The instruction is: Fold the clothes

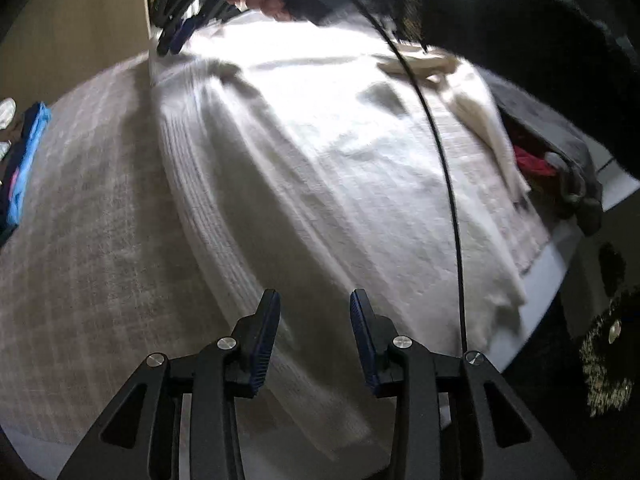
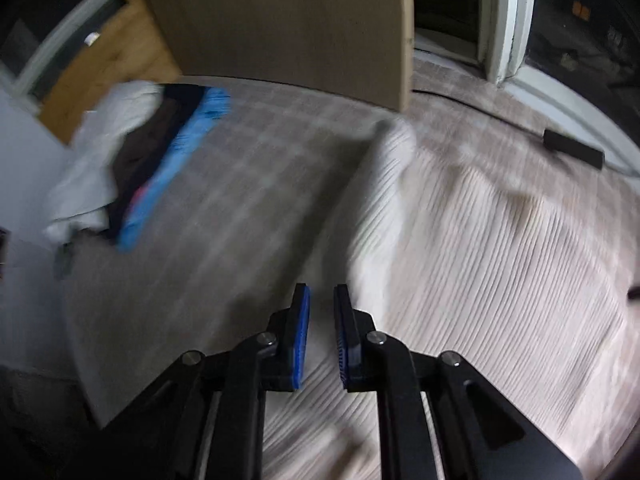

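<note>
At the bottom of the frame the left gripper [image 1: 314, 300] hangs parted and empty over the white ribbed garment [image 1: 304, 152], spread on the checked bedcover [image 1: 80, 240]. The right gripper [image 2: 322, 294], slightly parted, holds nothing. The garment's long axis runs bottom to top; a shallow pinch could drag ridges askew.

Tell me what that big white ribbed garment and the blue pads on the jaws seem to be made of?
The big white ribbed garment looks like a soft knit, perhaps cotton or wool: fine parallel ribs, matte, draping in folds. The blue pads look like grooved rubber or soft plastic, dull finish; the exact material is uncertain.
</note>
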